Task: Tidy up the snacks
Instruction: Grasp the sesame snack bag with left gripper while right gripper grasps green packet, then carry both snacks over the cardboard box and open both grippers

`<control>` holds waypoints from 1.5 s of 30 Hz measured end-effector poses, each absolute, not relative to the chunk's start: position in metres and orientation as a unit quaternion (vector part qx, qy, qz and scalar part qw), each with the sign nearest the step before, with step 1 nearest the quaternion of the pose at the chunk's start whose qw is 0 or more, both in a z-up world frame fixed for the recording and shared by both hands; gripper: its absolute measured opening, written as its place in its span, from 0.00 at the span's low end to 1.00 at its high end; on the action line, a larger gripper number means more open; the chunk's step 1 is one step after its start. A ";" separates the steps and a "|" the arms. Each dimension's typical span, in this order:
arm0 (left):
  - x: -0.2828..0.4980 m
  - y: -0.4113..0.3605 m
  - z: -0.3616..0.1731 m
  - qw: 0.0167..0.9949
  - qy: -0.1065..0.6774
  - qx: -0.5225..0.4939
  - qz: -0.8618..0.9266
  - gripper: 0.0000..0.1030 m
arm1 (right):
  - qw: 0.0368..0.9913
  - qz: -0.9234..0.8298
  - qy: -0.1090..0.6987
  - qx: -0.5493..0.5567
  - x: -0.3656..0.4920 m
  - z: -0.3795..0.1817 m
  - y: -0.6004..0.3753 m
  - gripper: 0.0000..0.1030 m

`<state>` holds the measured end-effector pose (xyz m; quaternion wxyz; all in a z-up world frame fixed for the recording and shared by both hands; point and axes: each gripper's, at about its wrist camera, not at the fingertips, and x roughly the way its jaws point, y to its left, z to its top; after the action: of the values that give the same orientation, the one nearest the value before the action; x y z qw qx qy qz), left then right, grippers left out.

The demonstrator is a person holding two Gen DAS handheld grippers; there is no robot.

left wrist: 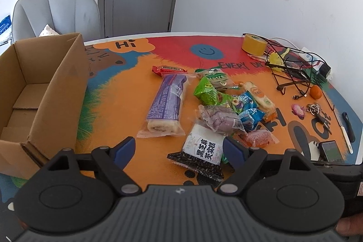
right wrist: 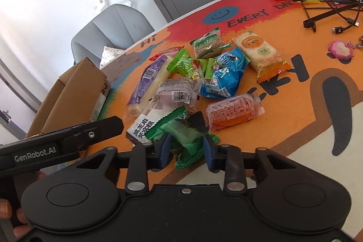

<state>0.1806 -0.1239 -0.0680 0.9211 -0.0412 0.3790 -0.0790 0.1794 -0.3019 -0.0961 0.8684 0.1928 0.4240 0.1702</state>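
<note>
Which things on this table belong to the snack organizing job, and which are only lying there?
For the job:
- cardboard box
- long purple roll cake
- green snack packet, clamped in the right hand-held gripper
- blue packet

Only lying there:
- yellow tape roll
- black cables
- keys

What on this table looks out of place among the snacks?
Non-snacks crowd the table's far right: a tape roll, tangled cables, keys and a pen. The snacks lie in a loose heap, and the box is empty.
</note>
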 end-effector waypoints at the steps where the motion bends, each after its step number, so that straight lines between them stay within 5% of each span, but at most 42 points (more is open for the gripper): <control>1: 0.182 -0.125 -0.069 0.921 0.380 -0.040 -0.079 0.82 | 0.870 0.171 0.422 0.188 0.179 -0.096 -0.302 0.23; 6: 0.188 -0.135 -0.076 0.917 0.390 -0.034 -0.077 0.82 | 0.869 0.180 0.415 0.198 0.177 -0.095 -0.312 0.03; 20: 0.203 -0.164 -0.103 0.912 0.401 -0.003 -0.084 0.81 | 0.880 0.124 0.416 0.192 0.163 -0.089 -0.346 0.01; 24: 0.207 -0.162 -0.110 0.906 0.416 -0.007 -0.081 0.66 | 0.881 0.107 0.423 0.184 0.165 -0.089 -0.342 0.18; 26: 0.204 -0.159 -0.109 0.908 0.410 -0.008 -0.083 0.59 | 0.881 0.107 0.424 0.181 0.166 -0.089 -0.338 0.49; 27: 0.203 -0.157 -0.109 0.908 0.410 -0.011 -0.085 0.57 | 0.882 0.106 0.423 0.179 0.166 -0.089 -0.336 0.53; 30: 0.202 -0.151 -0.106 0.905 0.414 -0.027 -0.091 0.45 | 0.881 0.107 0.427 0.174 0.169 -0.091 -0.329 0.56; 45: 0.177 -0.121 -0.085 0.915 0.397 -0.046 -0.061 0.44 | 0.883 0.126 0.426 0.149 0.175 -0.093 -0.290 0.67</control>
<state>0.1771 -0.1214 -0.0847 0.9148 -0.0456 0.3966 -0.0613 0.1747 -0.2904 -0.0933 0.8833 0.1495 0.4260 0.1264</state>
